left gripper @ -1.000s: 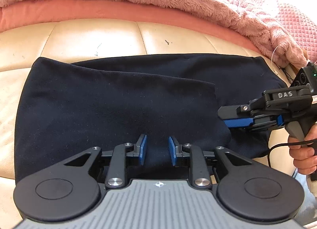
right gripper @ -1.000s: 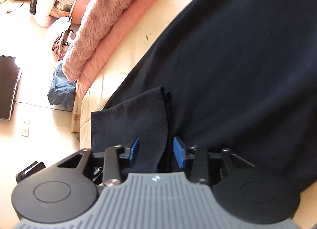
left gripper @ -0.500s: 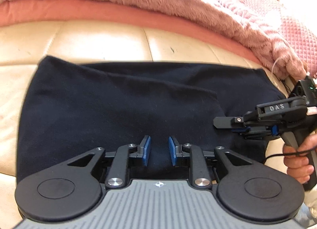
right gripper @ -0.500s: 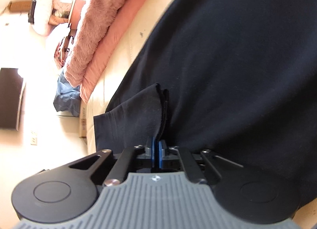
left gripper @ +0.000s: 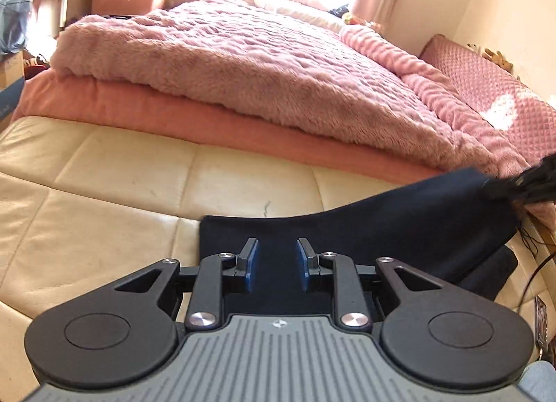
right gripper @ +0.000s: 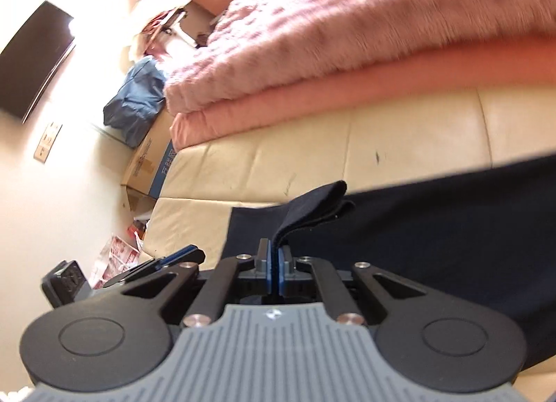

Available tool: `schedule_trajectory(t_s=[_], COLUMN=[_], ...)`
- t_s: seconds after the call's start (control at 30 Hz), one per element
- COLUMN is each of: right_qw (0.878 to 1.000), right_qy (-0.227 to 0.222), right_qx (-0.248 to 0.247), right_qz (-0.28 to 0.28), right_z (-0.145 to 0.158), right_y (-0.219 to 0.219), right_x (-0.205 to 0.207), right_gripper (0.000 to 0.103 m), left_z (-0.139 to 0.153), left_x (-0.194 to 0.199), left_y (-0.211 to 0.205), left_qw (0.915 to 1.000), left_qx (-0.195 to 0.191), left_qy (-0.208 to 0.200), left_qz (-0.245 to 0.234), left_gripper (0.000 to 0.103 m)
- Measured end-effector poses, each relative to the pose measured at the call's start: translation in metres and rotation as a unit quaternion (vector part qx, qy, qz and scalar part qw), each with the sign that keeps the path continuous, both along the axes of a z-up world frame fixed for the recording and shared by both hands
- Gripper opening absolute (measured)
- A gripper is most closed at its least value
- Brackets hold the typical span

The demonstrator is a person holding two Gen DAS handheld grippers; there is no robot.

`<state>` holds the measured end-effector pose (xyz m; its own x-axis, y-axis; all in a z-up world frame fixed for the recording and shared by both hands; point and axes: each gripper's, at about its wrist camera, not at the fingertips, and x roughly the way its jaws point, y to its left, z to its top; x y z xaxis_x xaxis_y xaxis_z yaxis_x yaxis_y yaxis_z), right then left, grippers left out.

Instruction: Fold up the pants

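The dark pants (left gripper: pixel 399 235) lie on the cream sofa cushion (left gripper: pixel 139 193) in front of the pink fluffy blanket (left gripper: pixel 243 82), and the right tongs (right gripper: pixel 274 263), clamped shut on a bunched fold of their edge, hold that end lifted off the cushion while the left tongs (left gripper: pixel 276 264) stand partly open over the cloth, gripping nothing. With only a thin pinch held and the left tongs idle, the layers could slip apart or the far end drag and wrinkle. Since the earlier frame the right tongs have shut on the fold and both cameras have risen, showing far more of the room.
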<state>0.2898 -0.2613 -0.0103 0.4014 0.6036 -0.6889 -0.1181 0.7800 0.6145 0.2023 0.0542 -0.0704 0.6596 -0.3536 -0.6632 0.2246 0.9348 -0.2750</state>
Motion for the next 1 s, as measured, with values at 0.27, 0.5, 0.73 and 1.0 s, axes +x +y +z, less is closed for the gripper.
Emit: schedule_trajectory(t_s=[0.27,0.5,0.73,1.0], right_qw=[0.995,0.985,0.97,0.963], right_qy=[-0.036,0.013,0.077,0.103], right_qx=[-0.095,-0.163,-0.2,-0.206], right_qz=[0.01,-0.057,-0.114,-0.139], right_z=[0.092,0.07,-0.027,-0.102], right_y=[-0.065,-0.176,-0.243,-0.267], right_x=[0.012,0.009,0.012,0.012], right_gripper=[0.0,0.0,0.0,0.0], left_z=[-0.007,-0.022,-0.04,-0.065], left_x=[0.004,0.015,0.032,0.039], left_y=[0.0,-0.033,-0.078,-0.11], left_qw=[0.9999,0.999,0.9962,0.9913], left_qx=[-0.011,-0.001,0.017,0.045], left_qy=[0.007,0.021,0.038,0.065], left_qz=[0.0,-0.039,-0.077,-0.106], left_gripper=[0.027,0.027,0.027,0.027])
